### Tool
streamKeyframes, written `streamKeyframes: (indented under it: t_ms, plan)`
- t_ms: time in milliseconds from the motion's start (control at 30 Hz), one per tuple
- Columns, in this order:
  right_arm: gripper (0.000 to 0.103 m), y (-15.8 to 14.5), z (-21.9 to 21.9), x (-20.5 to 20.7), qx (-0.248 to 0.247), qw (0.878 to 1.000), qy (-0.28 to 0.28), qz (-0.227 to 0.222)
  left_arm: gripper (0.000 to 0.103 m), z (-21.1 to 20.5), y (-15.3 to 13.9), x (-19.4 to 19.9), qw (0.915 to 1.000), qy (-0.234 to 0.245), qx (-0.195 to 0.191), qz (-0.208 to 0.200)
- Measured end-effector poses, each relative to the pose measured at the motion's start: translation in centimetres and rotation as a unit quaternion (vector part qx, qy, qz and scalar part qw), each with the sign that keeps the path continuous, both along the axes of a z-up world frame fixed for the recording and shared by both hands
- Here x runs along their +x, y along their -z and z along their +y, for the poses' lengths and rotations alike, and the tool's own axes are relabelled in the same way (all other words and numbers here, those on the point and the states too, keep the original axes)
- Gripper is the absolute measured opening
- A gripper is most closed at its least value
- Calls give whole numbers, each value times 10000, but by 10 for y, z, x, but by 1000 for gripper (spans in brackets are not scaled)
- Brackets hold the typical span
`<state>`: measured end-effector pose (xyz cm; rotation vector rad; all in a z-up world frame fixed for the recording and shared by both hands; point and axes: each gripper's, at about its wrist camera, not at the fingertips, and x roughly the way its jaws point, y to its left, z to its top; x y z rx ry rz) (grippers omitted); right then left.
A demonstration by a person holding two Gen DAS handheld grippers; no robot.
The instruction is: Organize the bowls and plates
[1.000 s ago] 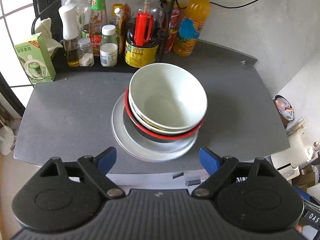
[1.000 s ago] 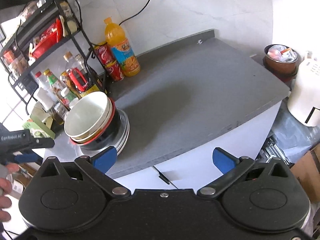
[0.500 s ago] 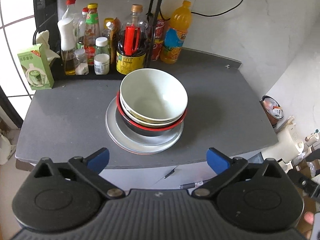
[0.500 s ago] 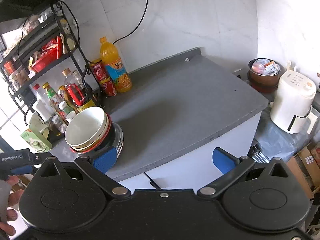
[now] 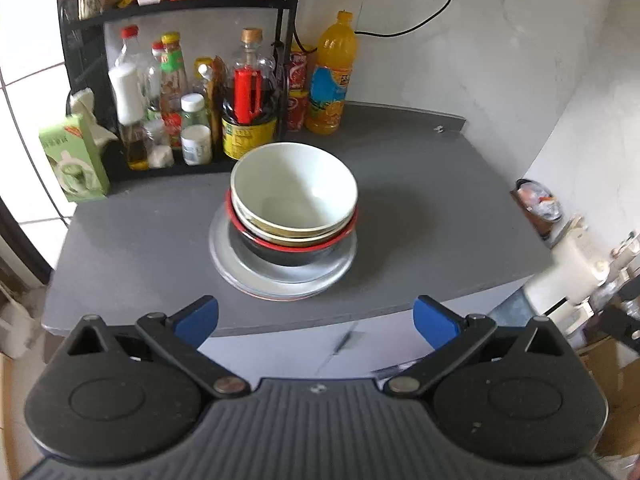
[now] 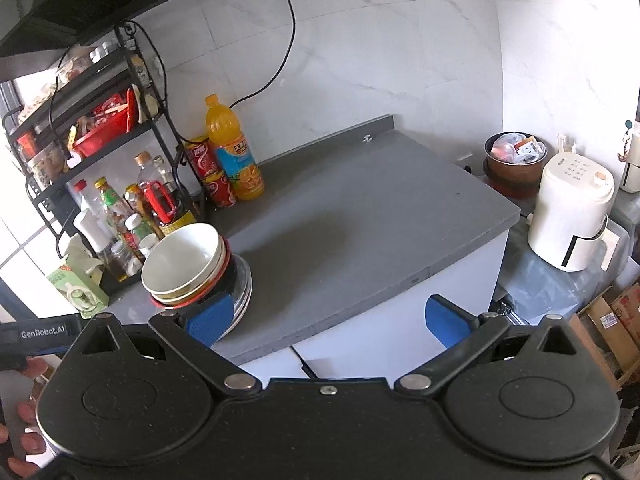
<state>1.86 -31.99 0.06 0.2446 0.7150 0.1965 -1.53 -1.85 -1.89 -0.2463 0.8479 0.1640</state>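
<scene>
A stack of dishes stands on the grey countertop (image 5: 420,216): a white bowl (image 5: 294,186) on top, a yellow-rimmed bowl and a black bowl with a red rim (image 5: 280,250) beneath, all on stacked grey plates (image 5: 240,276). In the right wrist view the same stack (image 6: 182,268) sits at the left of the countertop (image 6: 380,216). My left gripper (image 5: 316,318) hangs open in front of the counter edge, back from the stack, with nothing between its blue pads. My right gripper (image 6: 328,316) is open and empty, off the counter's front edge.
A black rack (image 5: 180,4) with bottles and jars (image 5: 176,100) stands behind the stack, an orange juice bottle (image 5: 332,76) and red cans beside it. A green carton (image 5: 74,160) is at the left. A white appliance (image 6: 572,216) and a bin (image 6: 514,160) stand right. A hand (image 6: 28,412) holds the left gripper.
Both grippers have pulled back and up from the counter, so the stack looks smaller and farther. The left jaws have spread a little wider. The dishes have not moved.
</scene>
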Motion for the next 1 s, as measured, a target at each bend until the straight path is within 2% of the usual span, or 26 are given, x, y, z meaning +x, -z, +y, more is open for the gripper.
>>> streamKeyframes:
  t_ms: [167,567,700,1000]
  plan:
    - [103,-6,4,-9,-122,9999,1,-15,103,1,-5,-11,10000,-5,-28,9]
    - [103,-18,9,-26,-431,9990,98,113,103,-6,-17,-34,9996,-28,270,-8]
    - [103,-23,10,-33,-628,9980,112,30,103,-9,-20,-39,9997,-29,242,54]
    - [103,-25,11,-40,-771,9969,-164,75,103,-21,-29,-51,9993,33,375,52]
